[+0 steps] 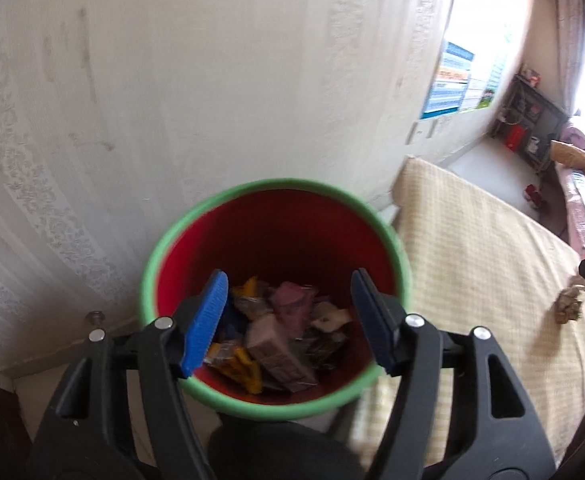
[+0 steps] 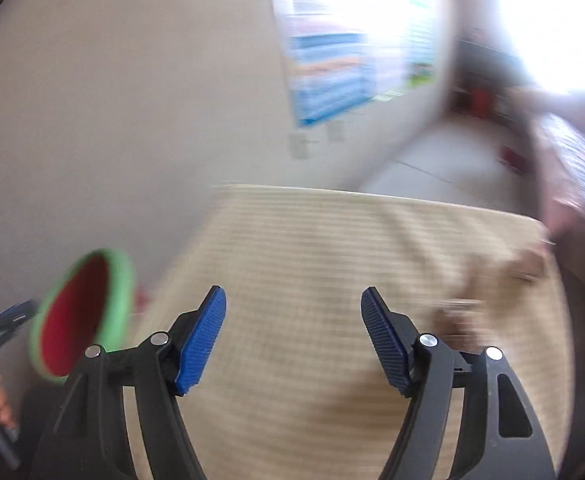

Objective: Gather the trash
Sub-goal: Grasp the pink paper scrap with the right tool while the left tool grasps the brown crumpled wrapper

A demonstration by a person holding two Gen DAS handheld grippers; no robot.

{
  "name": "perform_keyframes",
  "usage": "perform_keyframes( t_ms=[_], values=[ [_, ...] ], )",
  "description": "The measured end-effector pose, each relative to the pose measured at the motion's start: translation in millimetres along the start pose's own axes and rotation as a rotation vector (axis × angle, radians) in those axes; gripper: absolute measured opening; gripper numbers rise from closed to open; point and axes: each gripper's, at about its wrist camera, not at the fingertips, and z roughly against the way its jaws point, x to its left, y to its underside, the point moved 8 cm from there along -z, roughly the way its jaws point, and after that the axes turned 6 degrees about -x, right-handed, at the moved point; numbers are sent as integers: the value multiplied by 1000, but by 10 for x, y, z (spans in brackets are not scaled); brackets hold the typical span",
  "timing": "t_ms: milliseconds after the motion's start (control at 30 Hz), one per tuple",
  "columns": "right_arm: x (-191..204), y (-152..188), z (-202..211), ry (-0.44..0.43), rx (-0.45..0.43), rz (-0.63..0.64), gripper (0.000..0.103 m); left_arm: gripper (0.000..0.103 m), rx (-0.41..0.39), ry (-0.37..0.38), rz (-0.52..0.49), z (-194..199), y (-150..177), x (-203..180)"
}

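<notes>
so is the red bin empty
No, the red bin already holds a pile of wrappers at its bottom.

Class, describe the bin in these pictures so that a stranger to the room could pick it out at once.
Start at the pale patterned wall and follow it down to the near corner of the cream checked mat. There stands a round bin, red inside and partly filled with wrappers. Its bright green rim sets it apart from everything pale around it.
</notes>
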Motion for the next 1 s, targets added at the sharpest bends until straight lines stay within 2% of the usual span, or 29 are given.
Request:
perform_keyframes(
  t_ms=[67,167,267,400,500,600,667,700,733,833,1000],
  values=[
    [-720,-25,-33,118,3,-89,68,63,3,19,-26,3,23,-185],
    [-1542,-15,-154,238,29,-213,68,64,10,55,-64,-24,84,-472],
    [-2197,41,-330,293,48,-354,68,64,29,64,-107,-84,172,-692],
    [-2723,63,-527,310,54,-489,68,65,35,55,-187,-89,248,-908],
    [-2842,58,-614,285,58,-527,68,65,63,55,-233,-101,358,-1067],
    [-2774,20,-739,228,75,-505,56,65,77,86,-276,-72,436,-1329],
    [-2686,-66,-753,195,72,-460,35,65,73,117,-307,-40,460,-1552],
    [-2643,-94,-745,178,76,-432,27,65,67,151,-329,-13,470,-1743],
    [-2616,-93,-753,162,88,-412,4,65,64,175,-337,24,503,-1869],
    [-2576,-9,-693,96,109,-423,5,65,83,291,-332,68,537,-2356],
    [-2381,201,-151,11,86,-485,5,66,101,451,-348,70,554,-3205]
  ],
)
